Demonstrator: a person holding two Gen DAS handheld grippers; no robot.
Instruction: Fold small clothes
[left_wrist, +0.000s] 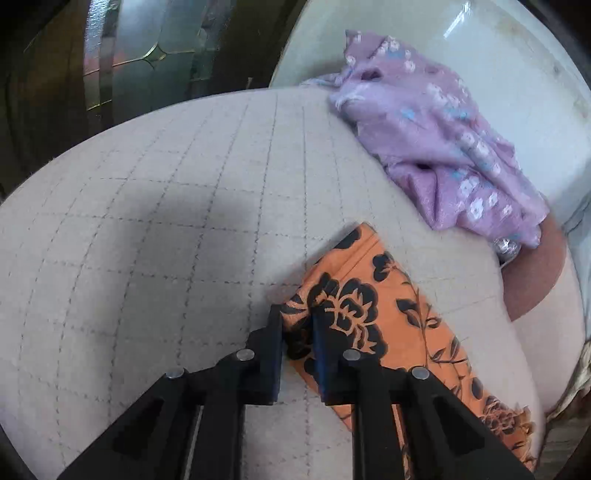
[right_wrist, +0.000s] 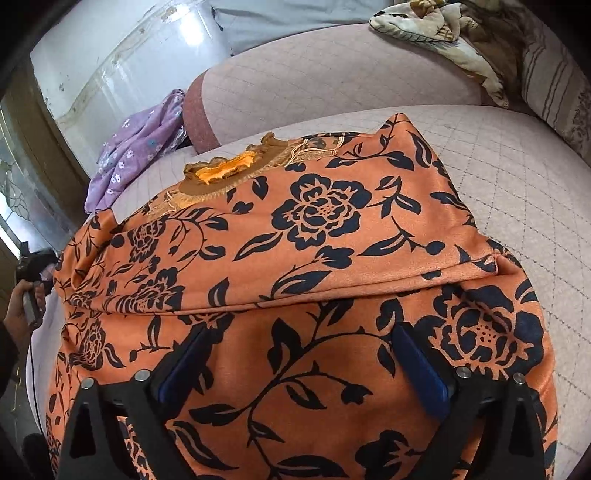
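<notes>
Left gripper: nearest the left wrist lens, clenched on a narrow end of the orange garment. Sofa: quilted, carries everything. Orange garment: black floral print, spread on the sofa seat, one fold already laid across its middle. Right gripper: released, jaws wide, hovering over the garment's near half, cloth beneath, none pinched. Purple garment: crumpled, well apart, unfolded. Step judged: mid-fold; next needs the right gripper to pinch an edge.

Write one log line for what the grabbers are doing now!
left gripper: shut on orange floral garment | right gripper: open over it | purple floral garment: unfolded
</notes>
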